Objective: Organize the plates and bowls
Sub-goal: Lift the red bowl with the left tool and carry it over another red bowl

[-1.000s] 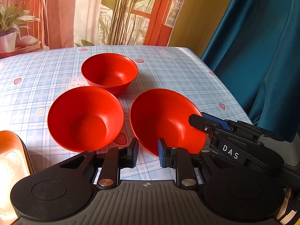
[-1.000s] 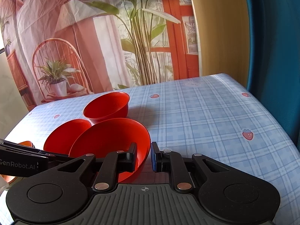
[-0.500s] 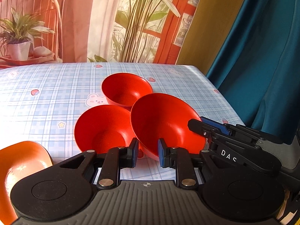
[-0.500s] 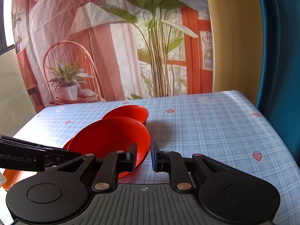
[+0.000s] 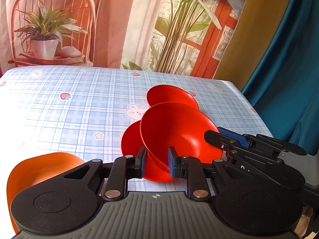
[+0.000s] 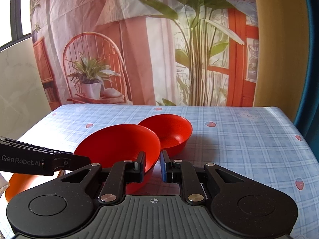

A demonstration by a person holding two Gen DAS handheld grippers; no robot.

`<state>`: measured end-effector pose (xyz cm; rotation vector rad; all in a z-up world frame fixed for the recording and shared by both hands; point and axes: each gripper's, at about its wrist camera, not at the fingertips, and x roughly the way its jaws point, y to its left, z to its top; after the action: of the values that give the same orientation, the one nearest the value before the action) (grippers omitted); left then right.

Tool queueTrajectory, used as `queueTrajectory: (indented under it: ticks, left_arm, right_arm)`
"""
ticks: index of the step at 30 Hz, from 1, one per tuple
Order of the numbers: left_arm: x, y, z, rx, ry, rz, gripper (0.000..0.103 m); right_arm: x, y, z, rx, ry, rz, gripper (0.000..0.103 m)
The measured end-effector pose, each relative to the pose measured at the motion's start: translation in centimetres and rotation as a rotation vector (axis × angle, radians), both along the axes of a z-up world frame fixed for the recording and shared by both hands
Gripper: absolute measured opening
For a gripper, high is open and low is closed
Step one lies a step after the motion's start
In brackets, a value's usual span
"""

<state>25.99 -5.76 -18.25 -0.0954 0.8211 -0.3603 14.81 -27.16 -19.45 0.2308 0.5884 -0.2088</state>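
Note:
My right gripper (image 6: pixel 152 165) is shut on the rim of a red bowl (image 6: pixel 119 141) and holds it lifted and tilted; the same bowl (image 5: pixel 175 135) fills the middle of the left wrist view. My left gripper (image 5: pixel 156 164) is open, its fingers on either side of the held bowl's near rim. A second red bowl (image 5: pixel 130 139) sits on the table partly hidden behind the held one. A third red bowl (image 6: pixel 169 131) stands further back (image 5: pixel 169 97). The right gripper also shows in the left wrist view (image 5: pixel 225 139).
An orange dish (image 5: pixel 45 165) lies at the near left, also seen in the right wrist view (image 6: pixel 22 181). The table (image 6: pixel 239 135) has a blue checked cloth; its right edge drops beside a teal curtain (image 5: pixel 289 69). A printed backdrop hangs behind.
The held red bowl has moved left and up, now over the second bowl. Both grippers have swung left with it, bringing the orange dish further into view.

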Motion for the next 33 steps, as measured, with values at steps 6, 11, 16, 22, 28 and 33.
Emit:
queueTrajectory:
  ticks: [6, 11, 16, 22, 28, 33]
  left_arm:
    - [0.5, 0.7, -0.6, 0.02, 0.007, 0.015, 0.023]
    - [0.9, 0.9, -1.2, 0.041, 0.015, 0.017, 0.023]
    - [0.9, 0.8, -1.7, 0.055, 0.02, 0.009, 0.023]
    - [1.1, 0.7, -2.0, 0.065, 0.032, 0.003, 0.023]
    - [1.2, 0.6, -2.0, 0.075, 0.037, 0.002, 0.023]
    - [1.2, 0.5, -2.1, 0.082, 0.037, 0.002, 0.023]
  right_arm:
    - [1.6, 0.7, -0.7, -0.009, 0.019, 0.025, 0.015]
    - [2.1, 1.1, -1.6, -0.014, 0.039, 0.04, 0.015]
    - [2.3, 1.3, -2.3, -0.012, 0.058, 0.04, 0.015]
    - [2.4, 1.2, -2.7, -0.017, 0.07, 0.039, 0.015]
    - [2.5, 1.2, -3.0, -0.017, 0.078, 0.04, 0.016]
    - [2.4, 1.1, -3.0, -0.017, 0.079, 0.04, 0.016]
